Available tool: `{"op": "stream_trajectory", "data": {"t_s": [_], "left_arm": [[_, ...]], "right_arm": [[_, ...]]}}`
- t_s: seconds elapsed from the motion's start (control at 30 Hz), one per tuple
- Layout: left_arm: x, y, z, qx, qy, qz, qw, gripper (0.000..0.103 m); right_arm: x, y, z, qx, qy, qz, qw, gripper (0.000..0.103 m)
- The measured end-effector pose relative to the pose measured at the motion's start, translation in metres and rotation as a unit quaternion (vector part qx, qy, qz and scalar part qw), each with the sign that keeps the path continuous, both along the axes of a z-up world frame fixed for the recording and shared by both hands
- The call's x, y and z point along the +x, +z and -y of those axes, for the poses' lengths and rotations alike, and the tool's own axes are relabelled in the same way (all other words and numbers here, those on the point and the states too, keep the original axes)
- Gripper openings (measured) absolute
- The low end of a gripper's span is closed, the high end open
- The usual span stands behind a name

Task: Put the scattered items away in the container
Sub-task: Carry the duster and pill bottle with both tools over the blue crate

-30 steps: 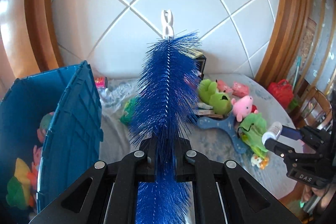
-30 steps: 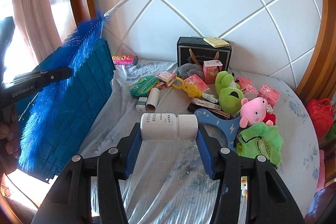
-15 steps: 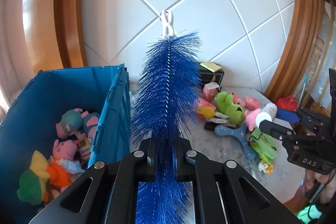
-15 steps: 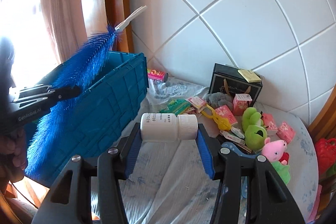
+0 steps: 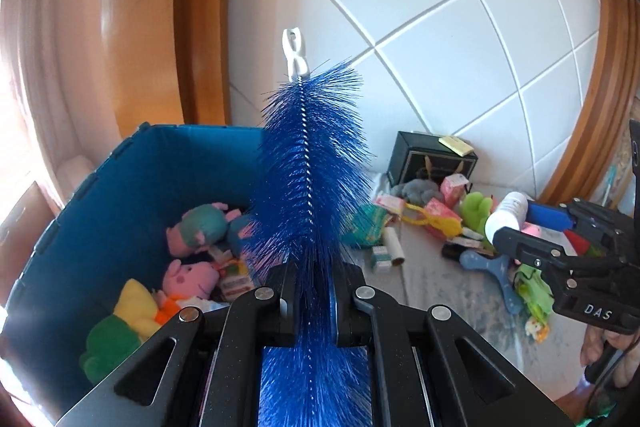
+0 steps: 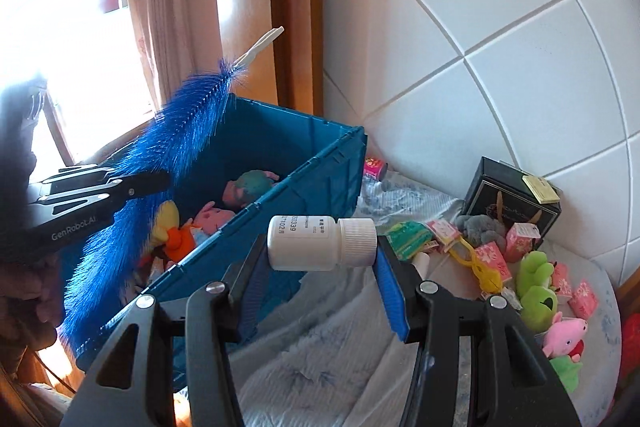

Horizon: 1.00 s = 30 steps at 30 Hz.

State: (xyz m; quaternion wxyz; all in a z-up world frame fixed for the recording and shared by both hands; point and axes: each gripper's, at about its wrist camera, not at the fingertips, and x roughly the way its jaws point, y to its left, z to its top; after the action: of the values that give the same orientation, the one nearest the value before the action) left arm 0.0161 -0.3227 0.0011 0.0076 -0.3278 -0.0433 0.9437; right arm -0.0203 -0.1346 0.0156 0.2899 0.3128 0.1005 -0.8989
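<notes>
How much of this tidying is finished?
Partly. Several plush toys already lie in the blue plastic crate. The left tongs grip a blue bristle brush, the right tongs a white pill bottle. Many toys and small boxes remain on the table.

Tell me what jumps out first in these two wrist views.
The long blue bottle brush dominates, clamped in the left gripper and sticking up over the blue crate, which already holds plush toys. Next is the white pill bottle, gripped sideways in the right gripper just outside the crate's near wall.
</notes>
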Motion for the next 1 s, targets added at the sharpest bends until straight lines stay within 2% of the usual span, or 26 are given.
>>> {"op": "stream_trajectory", "data": {"t_s": [0.43, 0.73, 1.0], "left_arm": [[0.008, 0.001, 0.087, -0.006, 0.064, -0.003, 0.9979, 0.009], [0.009, -0.003, 0.122, 0.000, 0.097, -0.005, 0.9953, 0.009], [0.009, -0.007, 0.138, 0.001, 0.110, -0.003, 0.9939, 0.009]], "right_arm": [[0.004, 0.010, 0.090, -0.008, 0.074, -0.002, 0.997, 0.050], [0.004, 0.013, 0.146, 0.000, 0.127, -0.007, 0.992, 0.050], [0.002, 0.006, 0.177, 0.010, 0.154, -0.003, 0.988, 0.050]]}}
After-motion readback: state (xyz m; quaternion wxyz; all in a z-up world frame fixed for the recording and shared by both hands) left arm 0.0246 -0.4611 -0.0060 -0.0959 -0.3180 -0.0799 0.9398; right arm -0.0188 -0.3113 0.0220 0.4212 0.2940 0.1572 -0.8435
